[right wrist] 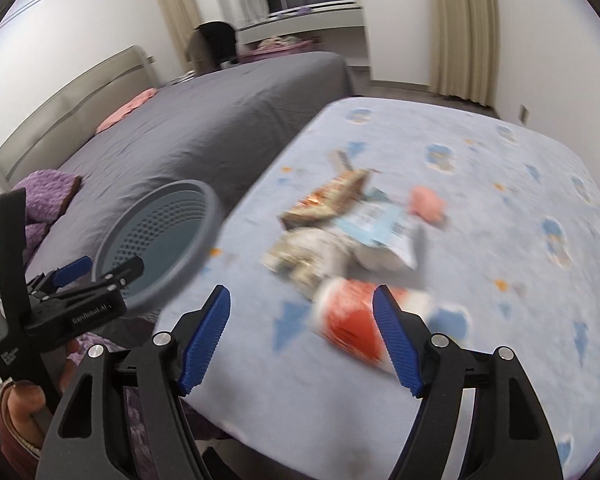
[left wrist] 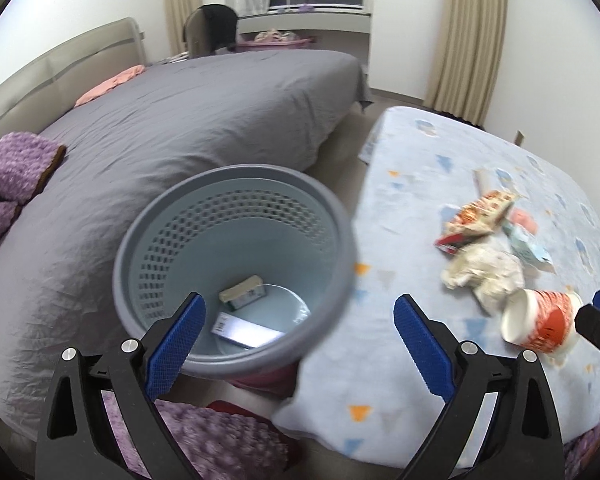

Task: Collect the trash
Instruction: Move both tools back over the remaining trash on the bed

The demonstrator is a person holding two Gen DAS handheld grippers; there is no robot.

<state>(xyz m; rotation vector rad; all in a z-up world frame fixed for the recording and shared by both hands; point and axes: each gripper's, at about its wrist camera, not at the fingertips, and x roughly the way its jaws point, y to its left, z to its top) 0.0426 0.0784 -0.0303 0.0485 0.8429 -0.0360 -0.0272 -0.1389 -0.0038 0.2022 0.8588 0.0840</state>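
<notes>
1. Left wrist view showed the left tongs spread wide and empty above a grey-blue perforated bin, which held a small box and a flat packet.
2. Trash lay on the desk, under a pale blue patterned cloth, at about three o'clock from the bin: a tipped red-and-white paper cup, crumpled paper and a red printed wrapper.
3. Right wrist view had the right tongs wide and gripping nothing, the blurred cup lying at twelve o'clock between and beyond the blue tips, not touched.
4. Beyond the cup sat a barcoded pouch and a pink scrap.
5. A grey bed stood at ten o'clock, with a purple blanket on its near edge.
6. At nine o'clock a hand held the other tool beside the bin.
</notes>
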